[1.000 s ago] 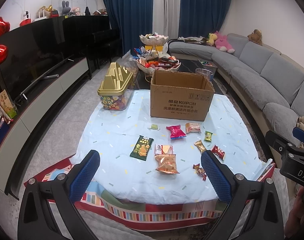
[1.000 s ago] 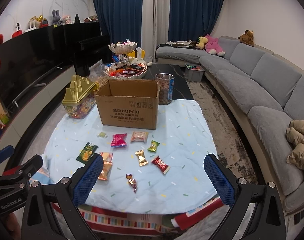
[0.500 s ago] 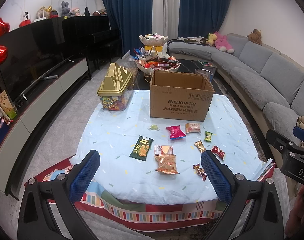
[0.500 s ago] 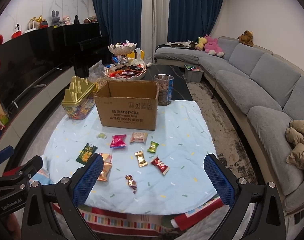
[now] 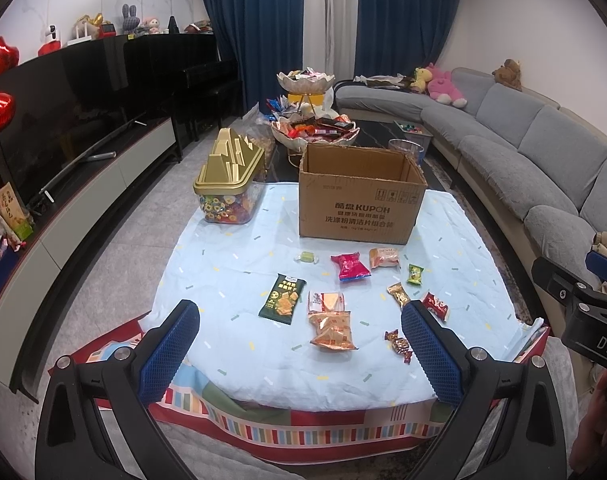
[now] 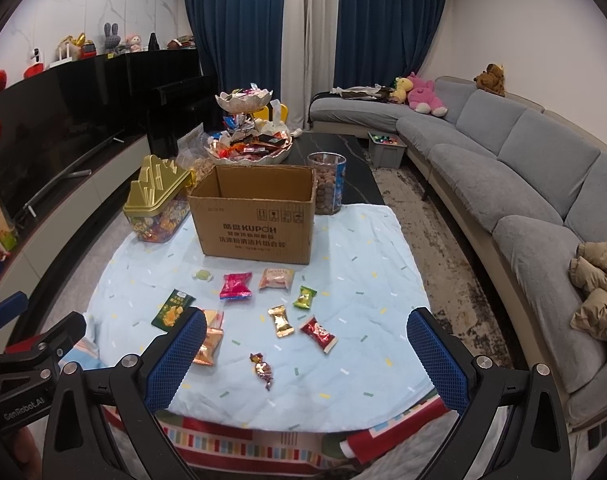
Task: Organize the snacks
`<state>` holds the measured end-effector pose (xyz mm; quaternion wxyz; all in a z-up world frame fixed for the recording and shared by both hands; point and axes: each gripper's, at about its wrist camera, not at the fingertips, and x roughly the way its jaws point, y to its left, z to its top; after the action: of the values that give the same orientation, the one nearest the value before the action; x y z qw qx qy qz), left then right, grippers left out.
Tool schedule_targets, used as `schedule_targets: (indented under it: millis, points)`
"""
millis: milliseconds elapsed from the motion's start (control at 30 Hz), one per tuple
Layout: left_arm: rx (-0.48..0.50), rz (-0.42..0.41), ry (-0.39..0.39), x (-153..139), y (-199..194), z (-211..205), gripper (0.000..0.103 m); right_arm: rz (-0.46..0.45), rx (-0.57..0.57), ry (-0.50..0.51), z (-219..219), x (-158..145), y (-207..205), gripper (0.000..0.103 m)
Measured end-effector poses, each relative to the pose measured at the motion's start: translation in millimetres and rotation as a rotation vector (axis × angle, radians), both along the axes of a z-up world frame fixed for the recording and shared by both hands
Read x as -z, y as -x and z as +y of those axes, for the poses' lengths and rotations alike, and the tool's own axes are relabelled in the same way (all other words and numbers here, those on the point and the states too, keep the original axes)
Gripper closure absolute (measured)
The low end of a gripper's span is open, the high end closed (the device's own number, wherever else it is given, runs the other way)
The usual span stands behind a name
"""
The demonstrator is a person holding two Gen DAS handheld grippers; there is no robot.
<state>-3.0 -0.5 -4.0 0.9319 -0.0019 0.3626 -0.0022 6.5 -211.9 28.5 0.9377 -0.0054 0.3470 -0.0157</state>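
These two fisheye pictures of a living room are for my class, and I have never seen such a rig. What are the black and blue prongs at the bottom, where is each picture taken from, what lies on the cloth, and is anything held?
There is no robot. A person holds a two-finger tool in each hand, with a camera on each looking along its fingers. One picture comes from the left tool, the other from the right tool. Both are open and hold nothing. On the light blue cloth stand an open cardboard box and a gold-lidded candy tub. In front of the box lie loose snacks, among them a pink packet, a dark green packet and a red candy.
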Motion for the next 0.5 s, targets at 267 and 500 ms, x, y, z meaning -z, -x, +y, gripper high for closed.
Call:
schedule_targets:
  millis: [267, 500]
  points:
    - [-0.001, 0.001, 0.0, 0.3, 0.1, 0.1, 0.0, 0.003, 0.001, 0.001, 2.0, 2.9, 3.0, 0.001]
    - [0.001, 0.002, -0.001, 0.3, -0.6, 0.2, 0.0, 0.006, 0.0, -0.001, 2.5, 4.7, 2.3, 0.001]
